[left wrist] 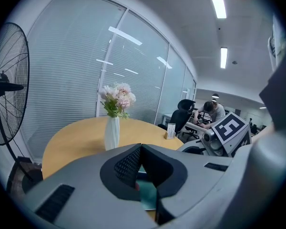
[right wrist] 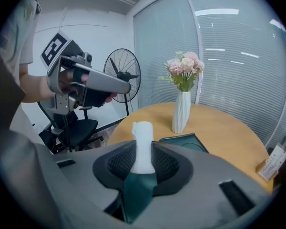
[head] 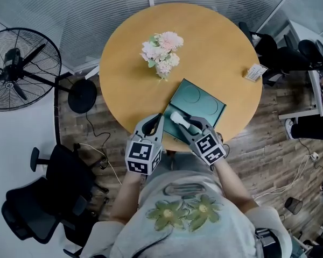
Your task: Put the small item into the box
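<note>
— Quick check: where was the small white item [right wrist: 143, 144]?
— Clamped upright between the pads of my right gripper [head: 189, 124], and held just above the near end of the open green box [head: 205, 104] on the round table [head: 226, 42].
— And your left gripper [head: 158, 120]?
— Its tips were drawn together at the box's left edge, with green showing behind them. I couldn't tell whether they nipped that edge.
</note>
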